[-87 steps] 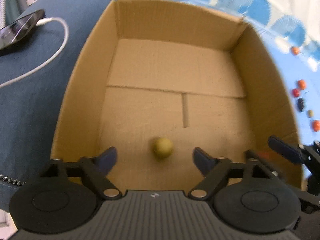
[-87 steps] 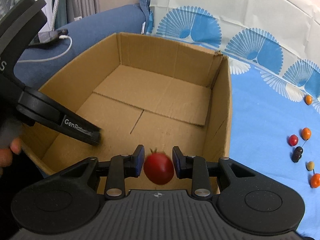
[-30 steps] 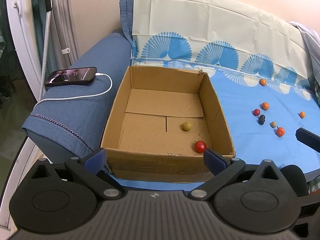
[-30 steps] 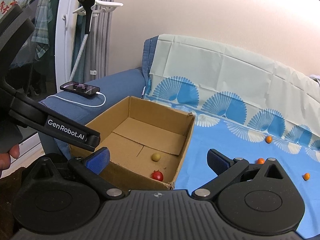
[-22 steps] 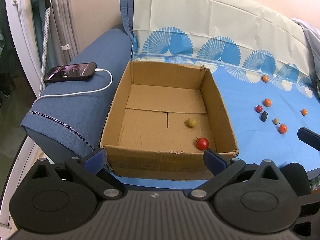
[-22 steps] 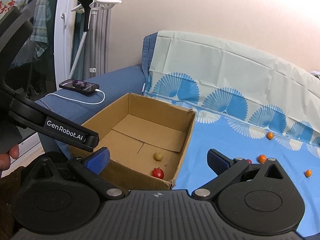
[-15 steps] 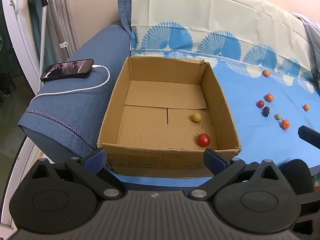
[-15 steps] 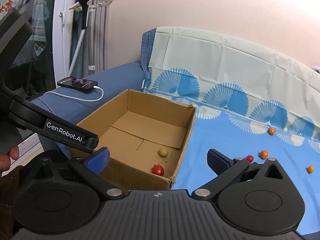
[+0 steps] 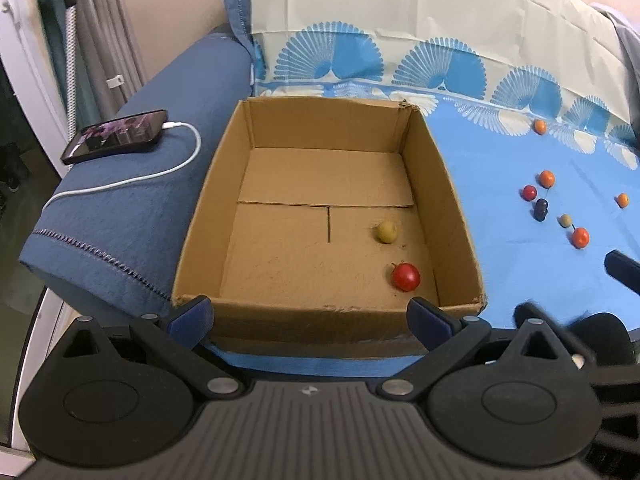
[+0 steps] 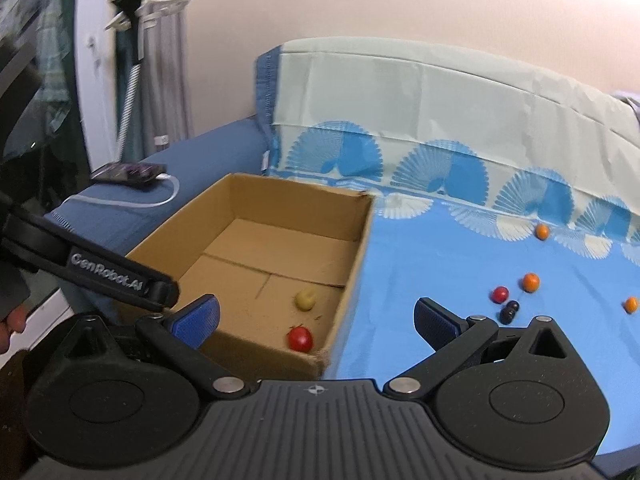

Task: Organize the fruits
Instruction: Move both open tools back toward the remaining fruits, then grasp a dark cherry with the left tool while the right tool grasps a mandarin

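An open cardboard box [image 9: 204,216] [image 10: 360,240] stands on the blue sheet. On its floor lie a yellow-green fruit [image 9: 387,232] [image 10: 305,299] and a red tomato [image 9: 405,276] [image 10: 300,338], both near the right wall. Several small fruits lie loose on the sheet to the right: a red one [image 9: 529,192] [image 10: 500,293], orange ones [image 9: 546,178] [image 10: 531,281], a dark one [image 9: 540,209] [image 10: 509,311], a tan one [image 9: 565,220]. My left gripper [image 9: 310,314] is open and empty before the box's near wall. My right gripper [image 10: 316,316] is open and empty over the box's near right corner.
A phone [image 9: 116,140] on a white charging cable [image 9: 176,168] lies on the blue sofa arm left of the box. A patterned cover [image 10: 440,112] drapes the sofa back. A curtain and a white holder [image 10: 136,4] stand at the left. The other handheld device [image 10: 100,276] crosses the right view's left side.
Both grippers drew back from the box after the right one let go of the red tomato, which now lies in it. The right gripper has since swung right, toward the loose fruits.
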Demonstrator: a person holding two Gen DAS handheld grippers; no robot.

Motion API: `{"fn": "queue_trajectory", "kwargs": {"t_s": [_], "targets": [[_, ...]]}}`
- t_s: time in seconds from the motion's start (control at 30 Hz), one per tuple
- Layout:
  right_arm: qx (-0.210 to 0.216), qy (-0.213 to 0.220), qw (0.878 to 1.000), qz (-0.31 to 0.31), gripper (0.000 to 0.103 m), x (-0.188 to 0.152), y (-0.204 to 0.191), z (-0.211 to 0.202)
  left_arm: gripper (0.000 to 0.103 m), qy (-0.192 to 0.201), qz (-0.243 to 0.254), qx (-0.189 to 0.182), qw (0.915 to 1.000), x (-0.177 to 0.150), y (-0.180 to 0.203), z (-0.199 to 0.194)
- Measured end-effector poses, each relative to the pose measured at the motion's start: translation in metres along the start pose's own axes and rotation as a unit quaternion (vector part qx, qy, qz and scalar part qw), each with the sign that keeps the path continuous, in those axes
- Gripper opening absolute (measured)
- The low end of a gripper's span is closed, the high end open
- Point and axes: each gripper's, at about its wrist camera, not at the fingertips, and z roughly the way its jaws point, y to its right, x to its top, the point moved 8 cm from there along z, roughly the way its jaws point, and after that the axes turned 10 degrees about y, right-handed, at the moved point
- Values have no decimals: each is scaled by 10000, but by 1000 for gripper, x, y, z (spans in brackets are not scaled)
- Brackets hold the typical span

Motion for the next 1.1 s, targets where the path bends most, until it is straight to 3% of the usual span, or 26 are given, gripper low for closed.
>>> {"fn": "queue_trajectory", "kwargs": {"t_s": [0.33,0.6,0.8,0.93,1.1], "targets": [[-1107,256,9915,626,102,-5,97,5,103,-191,468,-522,9974,31,73,29],[-2209,-168,9685,1135,102,-43,208,19,103,-355,648,-1122,9909,70,171,82],[-2581,-616,9487,1717,102,-79,284,51,103,-823,1043,-1501,9797,88,259,152],[-2705,-998,9308,2245,102,-109,325,90,103,-1495,1308,-1879,9619,77,319,208],[-2731,-1422,9239,2271,102,-139,355,128,103,-1912,1648,-1861,9496,58,375,276]]}}
